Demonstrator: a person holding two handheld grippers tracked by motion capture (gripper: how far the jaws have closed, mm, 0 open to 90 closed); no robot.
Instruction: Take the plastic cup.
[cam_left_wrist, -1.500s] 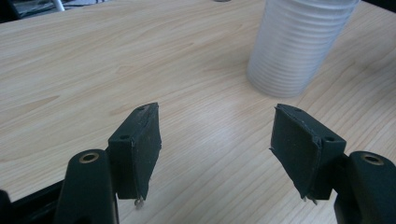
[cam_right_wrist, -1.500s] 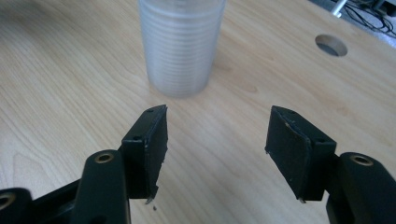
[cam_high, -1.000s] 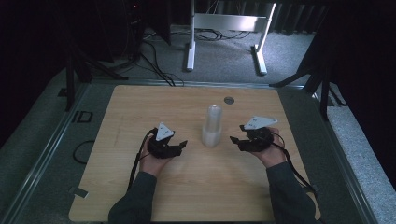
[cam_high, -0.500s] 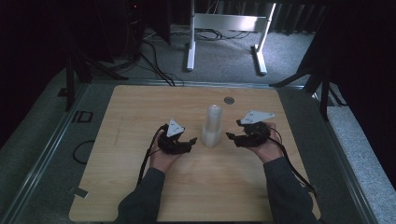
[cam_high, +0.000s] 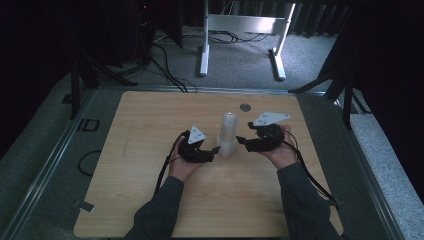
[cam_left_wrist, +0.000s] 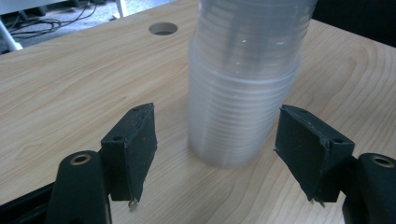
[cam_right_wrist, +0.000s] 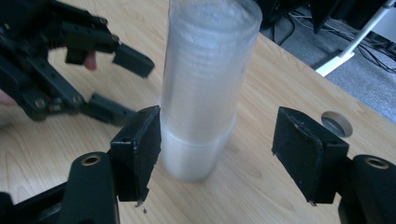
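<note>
Stack of clear cups (cam_high: 228, 136), upright mid-table (cam_high: 150, 115): left gripper (cam_high: 214, 150) and right gripper (cam_high: 242, 141) flank it, jaws just opening, spread, apparently to grasp and separate.

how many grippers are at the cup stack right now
2. The left gripper sits at the left of the cup stack, the right gripper at its right; both have just been opening, neither pressing on it.

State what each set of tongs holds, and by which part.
Nothing is held. The left tongs and right tongs have just been opening, and their pads stand clear of the tall stack of clear plastic cups.
</note>
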